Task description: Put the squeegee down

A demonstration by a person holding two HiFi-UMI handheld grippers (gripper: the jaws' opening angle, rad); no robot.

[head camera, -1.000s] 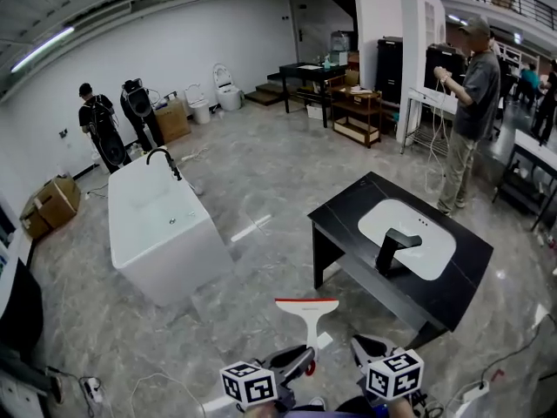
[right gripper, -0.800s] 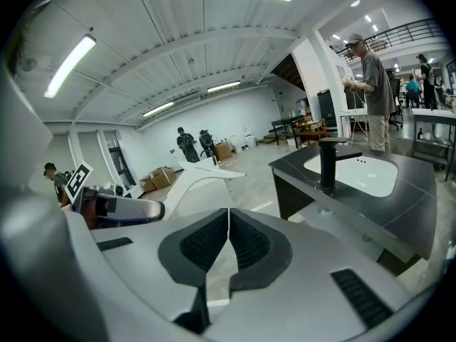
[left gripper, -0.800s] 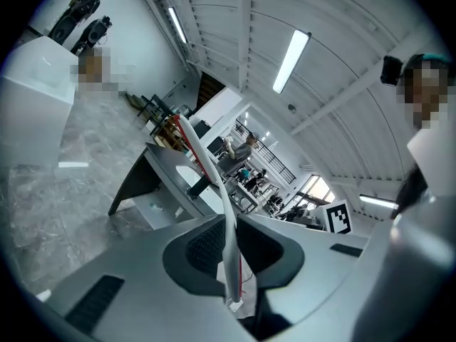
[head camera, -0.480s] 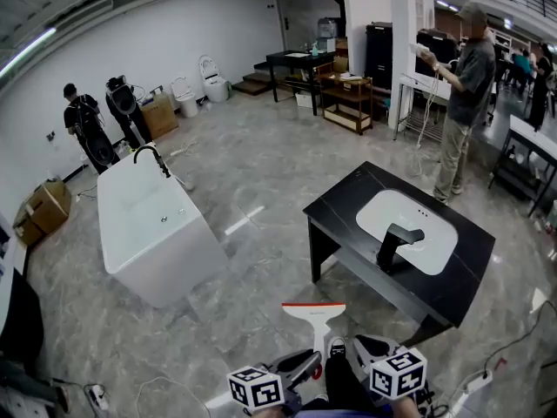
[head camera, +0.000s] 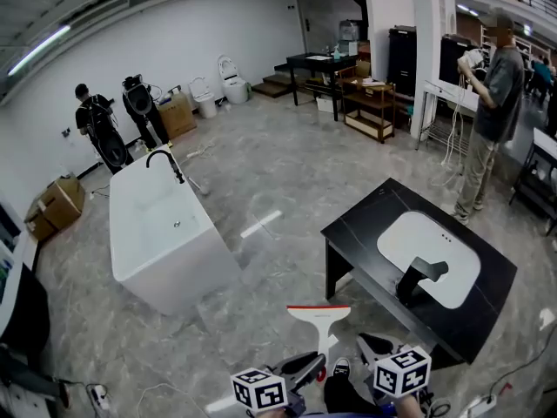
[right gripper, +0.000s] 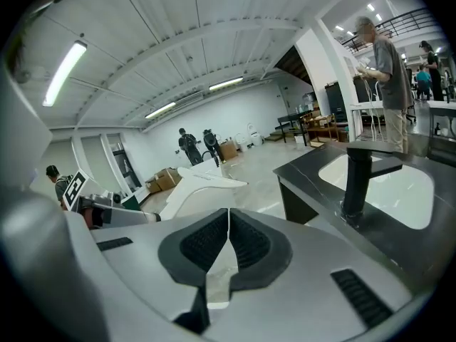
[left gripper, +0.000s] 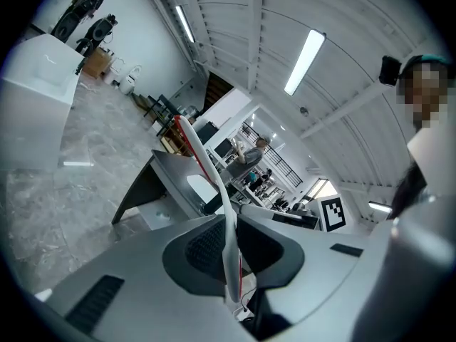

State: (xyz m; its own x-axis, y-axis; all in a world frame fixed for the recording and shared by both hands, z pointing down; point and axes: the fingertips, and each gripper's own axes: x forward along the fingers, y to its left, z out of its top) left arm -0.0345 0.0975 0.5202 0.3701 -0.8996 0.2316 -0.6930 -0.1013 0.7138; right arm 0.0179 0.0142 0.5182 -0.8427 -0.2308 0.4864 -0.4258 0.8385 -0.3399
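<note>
Looking across from the left: well off to the left of the left fingers there's a white bathtub (head camera: 165, 233) on the marble floor (head camera: 270, 168), and as far as I can tell it has nothing to do with the job. Then comes the left gripper (left gripper: 229, 223), and its fingers are clamped on the squeegee (head camera: 318, 320). In the left gripper view you can see the white handle pinched right between the two dark pads. The rest of it sticks out ahead of the fingertips, with the red-edged blade at the far end. So the squeegee is up in the air, out ahead of the fingers and over the floor, touching nothing but those pads. Just to the right is the right gripper (right gripper: 229, 219), fingers pressed together with nothing between them, so it's not doing any work here. Further right of those fingers is the black worktop (head camera: 370, 220) with a white sink (head camera: 431, 246) and a black faucet (head camera: 422, 277). It's near, but not under the squeegee. Progress-wise I'd say nothing's actually done yet, since the thing is gripped and off every surface. What's left is picking a spot (my guess is the worktop, though the floor would do), resting the squeegee on it and opening the left fingers.
</note>
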